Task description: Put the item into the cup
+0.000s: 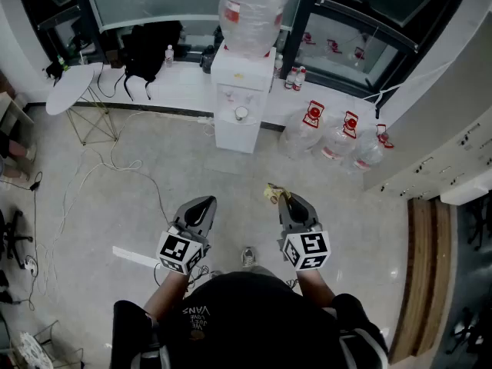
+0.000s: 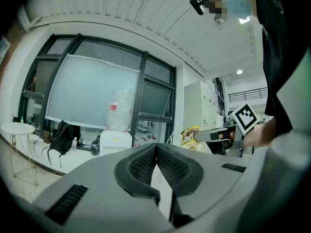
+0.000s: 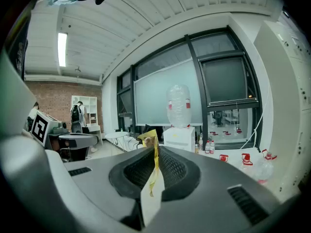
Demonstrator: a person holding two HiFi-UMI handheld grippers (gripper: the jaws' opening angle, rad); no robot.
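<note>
Pinching a thin yellow snack packet by one edge above the floor, the right tongs could lose it on the way to a cup not in view, the left tongs pressed together, empty.

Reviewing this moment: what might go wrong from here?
The yellow packet is a thin sheet pinched edge-on in the right tongs; it may slip out while carried. No cup shows in any view, so the target has yet to be found. Loose cables cross the floor ahead, a possible trip hazard.
</note>
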